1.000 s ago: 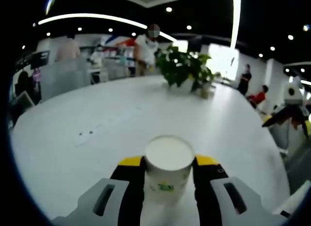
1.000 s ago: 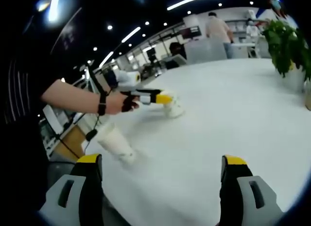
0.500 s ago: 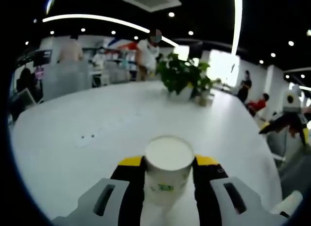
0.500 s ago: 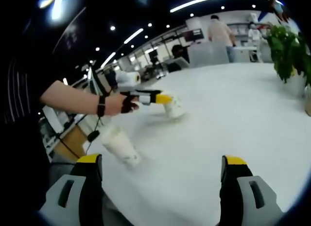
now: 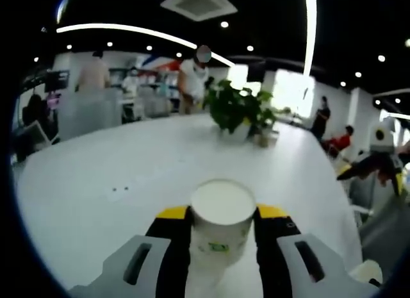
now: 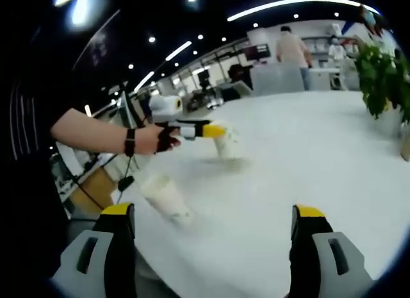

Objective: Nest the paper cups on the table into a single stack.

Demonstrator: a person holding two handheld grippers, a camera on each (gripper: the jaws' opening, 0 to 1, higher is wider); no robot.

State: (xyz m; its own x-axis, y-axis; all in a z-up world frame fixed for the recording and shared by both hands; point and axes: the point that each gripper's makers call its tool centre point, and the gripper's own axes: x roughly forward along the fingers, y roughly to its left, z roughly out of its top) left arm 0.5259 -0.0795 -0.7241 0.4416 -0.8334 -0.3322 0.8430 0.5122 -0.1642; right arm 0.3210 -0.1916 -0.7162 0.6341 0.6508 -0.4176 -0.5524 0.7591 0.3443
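A white paper cup with a small green mark on its wall is sitting upright between the yellow-tipped jaws of the left gripper, which are pressing on both its sides. In the right gripper view the left gripper is holding that cup just above the round white table. Nearer the table's edge, a second white paper cup is resting tilted on the surface, well apart from the first. The right gripper is hovering over the table with its jaws spread wide and nothing between them. A leafy green potted plant is standing toward the table's far side, and people are standing beyond it.
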